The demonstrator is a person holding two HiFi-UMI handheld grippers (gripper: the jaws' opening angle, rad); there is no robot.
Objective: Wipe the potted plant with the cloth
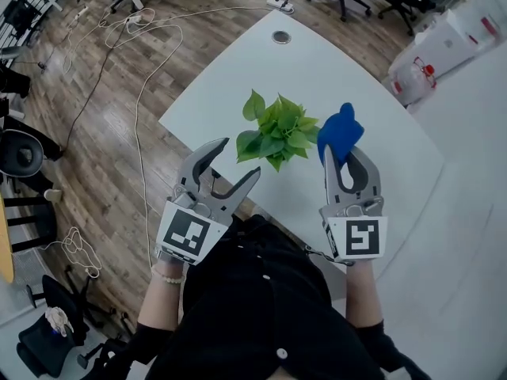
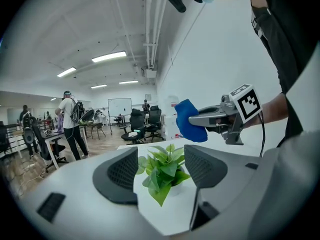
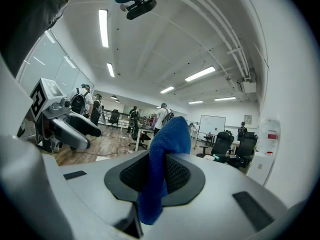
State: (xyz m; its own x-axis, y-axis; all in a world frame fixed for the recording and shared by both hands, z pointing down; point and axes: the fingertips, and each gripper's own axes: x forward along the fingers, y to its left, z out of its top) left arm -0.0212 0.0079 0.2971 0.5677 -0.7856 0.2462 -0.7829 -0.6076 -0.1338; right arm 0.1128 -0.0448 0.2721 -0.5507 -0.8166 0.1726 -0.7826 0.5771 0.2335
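Item one, my right gripper (image 1: 346, 155): jaws closed on the blue cloth (image 1: 341, 129), pinched at the middle of the fold, one end standing above the tips and the other hanging below; held just right of the foliage and, from the left gripper view, apparently clear of it

Item two, my left gripper (image 1: 241, 156): jaws apart, nothing pressed by the pads; the potted plant (image 1: 277, 133) shows beyond the gap in the left gripper view, near but not touched; tips just left of the leaves

Item three, the potted plant: upright on the white table (image 1: 317, 62), close to its near edge, between my two grippers; the pot itself mostly hidden under the leaves

Step in hand, by my judgement: the approach; cloth ready, wiping not yet begun

Next move, by my judgement: bring the cloth leftward and down onto a leaf with light pressure, since the leaves look thin and will bend; the open left jaws could steady the pot or support a leaf from below

Edges and room: the table's near-left edge runs diagonally just behind my left gripper, so a push toward me might slide the pot off; wide bare tabletop far and right of the plant; a round cable port (image 1: 281, 36) at the far end, well apart; white boxes (image 1: 444, 46) beyond the far right edge, out of reach; cables on the floor to the left, no concern
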